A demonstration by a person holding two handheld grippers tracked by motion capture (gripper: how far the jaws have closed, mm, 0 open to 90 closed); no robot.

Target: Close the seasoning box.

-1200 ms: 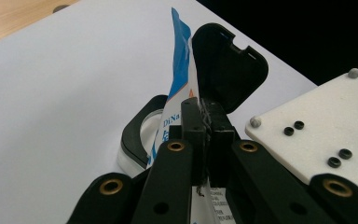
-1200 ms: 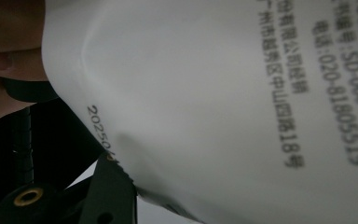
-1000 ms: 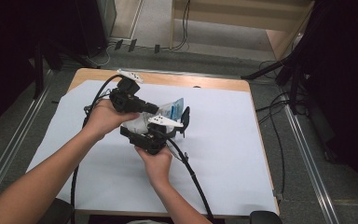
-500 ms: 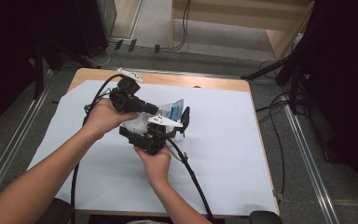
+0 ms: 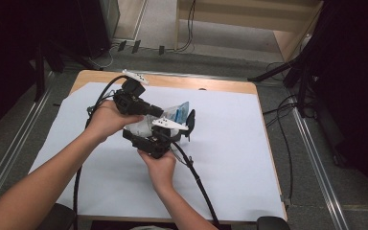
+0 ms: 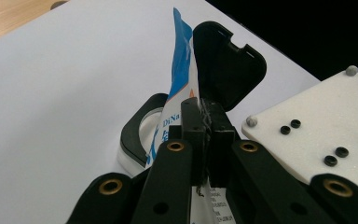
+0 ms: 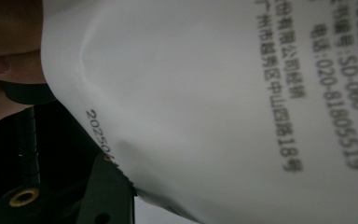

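Above table centre, left hand-held gripper pinches pouch.

Both hands close together mid-table, forearms converging

left gripper jaws clamped tight; left hand just above right hand; right gripper jaw state unreadable

Both grippers at packet

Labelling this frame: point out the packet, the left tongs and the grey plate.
packet [image 6: 182, 70], left gripper view, blue upper edge.
left tongs [image 6: 204, 122], left gripper view, between the tips.
grey plate [image 6: 317, 121], left gripper view, flat top face.
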